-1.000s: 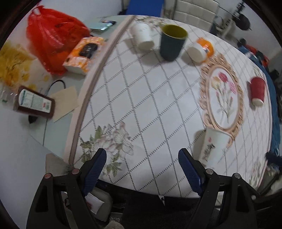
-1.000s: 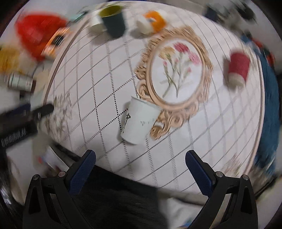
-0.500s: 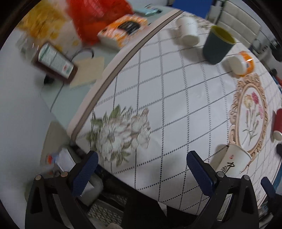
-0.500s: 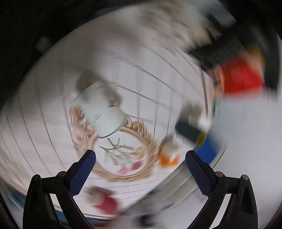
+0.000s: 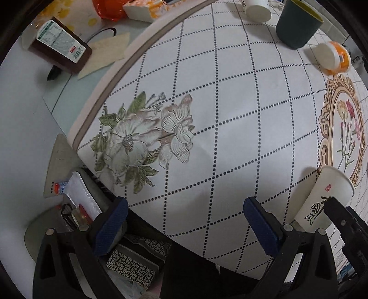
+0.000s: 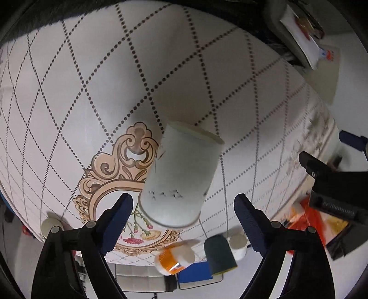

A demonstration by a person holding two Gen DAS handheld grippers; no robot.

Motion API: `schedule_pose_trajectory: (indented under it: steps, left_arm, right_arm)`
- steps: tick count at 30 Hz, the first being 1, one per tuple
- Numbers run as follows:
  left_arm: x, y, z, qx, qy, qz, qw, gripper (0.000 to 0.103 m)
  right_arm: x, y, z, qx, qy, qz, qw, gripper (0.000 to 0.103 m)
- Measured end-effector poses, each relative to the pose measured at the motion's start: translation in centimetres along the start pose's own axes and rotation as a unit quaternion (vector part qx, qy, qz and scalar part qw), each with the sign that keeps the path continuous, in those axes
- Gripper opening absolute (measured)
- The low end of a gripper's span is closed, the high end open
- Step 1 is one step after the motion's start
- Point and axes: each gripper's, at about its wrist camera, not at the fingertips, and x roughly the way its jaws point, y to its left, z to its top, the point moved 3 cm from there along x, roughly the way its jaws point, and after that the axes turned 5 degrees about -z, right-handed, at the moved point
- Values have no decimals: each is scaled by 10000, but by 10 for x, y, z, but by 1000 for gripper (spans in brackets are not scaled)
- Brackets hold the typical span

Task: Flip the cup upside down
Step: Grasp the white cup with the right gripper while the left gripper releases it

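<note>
A white paper cup [image 5: 323, 197] with black writing stands upright on the patterned tablecloth [image 5: 230, 115] by the gold floral frame, at the right edge of the left wrist view. My left gripper [image 5: 184, 220] is open and empty over the table's near edge, left of the cup. The right wrist view is rolled upside down: the same cup [image 6: 179, 177] fills the middle, just ahead of my open right gripper [image 6: 184, 214], between its spread fingers but apart from them. Part of the right gripper [image 5: 345, 220] shows beside the cup.
A dark green cup [image 5: 296, 23], a white cup [image 5: 255, 9] and an orange-and-white container [image 5: 333, 58] sit at the far side. A brown bottle [image 5: 59, 43], a tissue pack [image 5: 145, 9] and a red bag lie left of the cloth. Clutter sits below the table edge.
The right gripper has rolled over to upside down and closed in on the white cup. The left gripper has drifted left and nearer the table edge.
</note>
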Motion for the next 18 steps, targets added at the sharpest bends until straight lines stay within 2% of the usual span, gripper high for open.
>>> schedule_pose_trajectory:
  steps: [14, 16, 18]
  left_arm:
    - [9, 3, 9, 112, 64, 48, 9999, 103]
    - [9, 3, 10, 122, 65, 56, 9999, 103]
    - [9, 4, 11, 121, 74, 56, 9999, 103]
  right_arm:
    - [33, 0, 5, -10, -5, 168, 9999, 83]
    - [37, 0, 4, 28, -19, 202, 9998, 79]
    - [42, -3, 5, 61, -2, 207, 9998, 71]
